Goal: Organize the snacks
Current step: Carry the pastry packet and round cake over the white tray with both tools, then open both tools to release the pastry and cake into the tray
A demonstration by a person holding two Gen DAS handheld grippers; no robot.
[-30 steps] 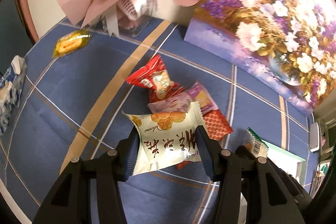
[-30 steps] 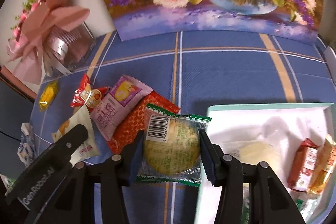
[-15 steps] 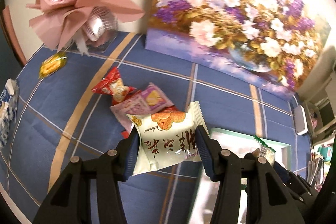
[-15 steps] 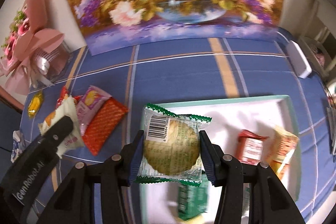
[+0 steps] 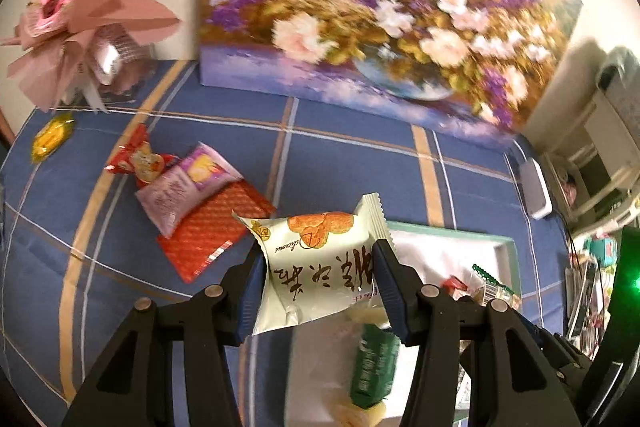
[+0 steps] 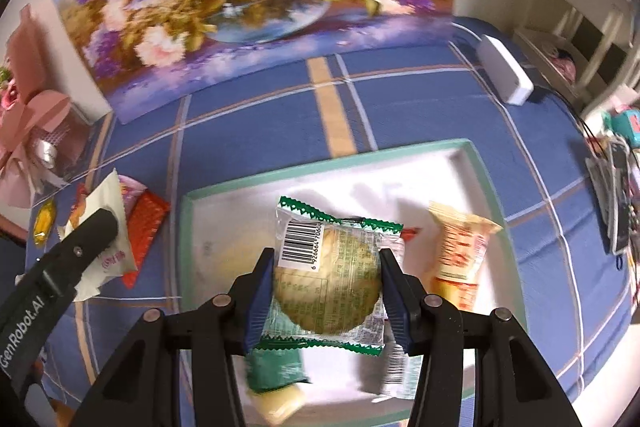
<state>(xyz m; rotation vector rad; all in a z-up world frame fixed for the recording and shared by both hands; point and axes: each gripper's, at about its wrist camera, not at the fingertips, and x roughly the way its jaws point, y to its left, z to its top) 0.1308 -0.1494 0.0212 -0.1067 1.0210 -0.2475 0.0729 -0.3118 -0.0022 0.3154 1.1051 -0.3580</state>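
My left gripper [image 5: 318, 289] is shut on a cream snack pack with orange print [image 5: 320, 263], held above the left edge of the green-rimmed white tray [image 5: 448, 229]. My right gripper [image 6: 326, 285] is shut on a clear green-edged biscuit pack [image 6: 332, 267], held over the middle of the tray [image 6: 320, 163]. In the tray lie a cream-and-red pack [image 6: 460, 247], a green pack [image 6: 276, 367] and others. On the blue cloth, left of the tray, lie a red pack [image 5: 212, 227], a purple pack [image 5: 180, 187], a small red pack [image 5: 138, 159] and a yellow candy [image 5: 50, 141].
A flower painting [image 5: 360, 19] leans against the wall at the back. A pink bouquet [image 5: 80, 7] stands at the back left. A white box [image 6: 504, 71] lies at the cloth's right edge, with shelves and clutter beyond.
Both grippers have moved right with their packs, from above the loose snack pile to above the tray. The tray now fills the right wrist view.
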